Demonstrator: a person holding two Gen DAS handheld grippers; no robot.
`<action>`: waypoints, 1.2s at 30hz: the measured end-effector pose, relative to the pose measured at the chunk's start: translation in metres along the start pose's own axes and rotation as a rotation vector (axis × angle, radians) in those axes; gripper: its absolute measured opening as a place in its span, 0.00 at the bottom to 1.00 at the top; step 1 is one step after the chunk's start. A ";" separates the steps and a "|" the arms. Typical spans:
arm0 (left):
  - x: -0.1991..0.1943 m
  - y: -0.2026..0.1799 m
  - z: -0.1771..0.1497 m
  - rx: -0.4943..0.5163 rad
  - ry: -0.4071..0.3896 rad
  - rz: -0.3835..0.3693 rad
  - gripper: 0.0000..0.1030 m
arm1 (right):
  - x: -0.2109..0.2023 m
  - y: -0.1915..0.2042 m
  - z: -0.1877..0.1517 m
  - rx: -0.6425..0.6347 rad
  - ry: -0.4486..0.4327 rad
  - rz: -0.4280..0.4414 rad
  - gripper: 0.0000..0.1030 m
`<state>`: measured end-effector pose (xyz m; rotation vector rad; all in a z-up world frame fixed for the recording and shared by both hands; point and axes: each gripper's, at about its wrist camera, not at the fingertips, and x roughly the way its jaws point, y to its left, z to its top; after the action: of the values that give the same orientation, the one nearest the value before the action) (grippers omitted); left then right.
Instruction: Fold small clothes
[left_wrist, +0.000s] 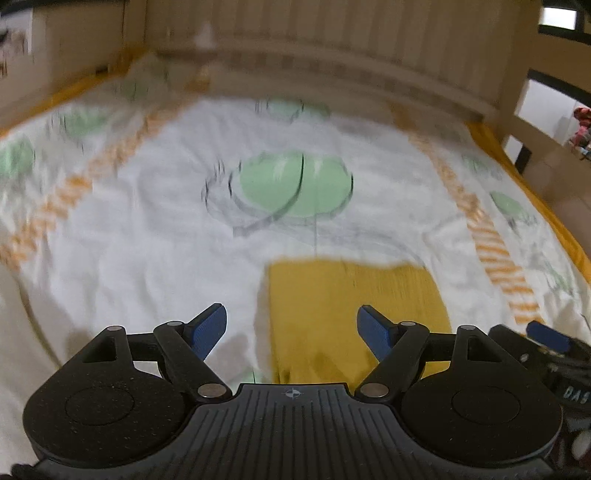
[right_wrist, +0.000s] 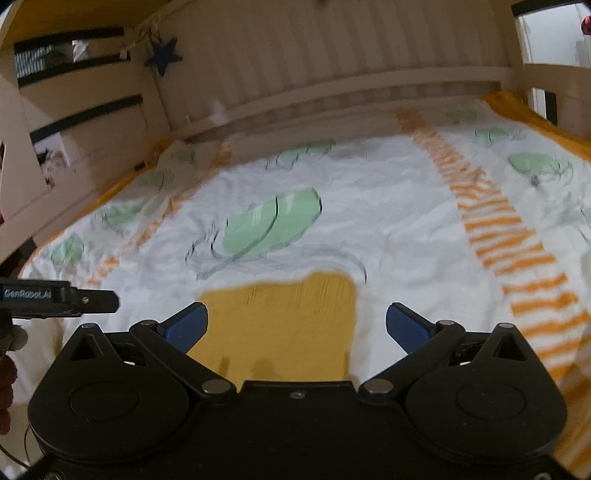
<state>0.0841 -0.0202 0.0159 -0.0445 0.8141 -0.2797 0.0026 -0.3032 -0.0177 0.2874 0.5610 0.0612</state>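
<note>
Yellow cloth (right_wrist: 288, 325): I see it folded flat on the bed (right_wrist: 388, 221), so no grip needed.
Left tool (left_wrist: 291, 328): spread, empty.
Right tool (right_wrist: 297, 326): spread, empty.

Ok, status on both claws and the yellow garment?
Left claw open, empty. Right claw open, empty. Yellow garment flat on the bedspread, looks folded. Nothing in the way.

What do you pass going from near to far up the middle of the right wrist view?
Right gripper, jaws open and empty → yellow folded cloth → white bedspread with its green oval print → slatted wooden bed end.
</note>
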 end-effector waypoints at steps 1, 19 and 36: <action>-0.001 0.002 -0.007 -0.009 0.009 -0.001 0.75 | -0.002 0.002 -0.005 -0.004 0.018 -0.001 0.99; -0.017 0.000 -0.063 0.047 0.043 0.102 0.75 | -0.037 0.019 -0.043 0.010 0.138 -0.158 0.99; -0.012 0.007 -0.101 0.020 0.156 0.093 0.75 | -0.036 0.027 -0.061 -0.008 0.211 -0.158 0.99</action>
<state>0.0050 -0.0037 -0.0455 0.0349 0.9654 -0.2048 -0.0602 -0.2667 -0.0406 0.2294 0.7912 -0.0595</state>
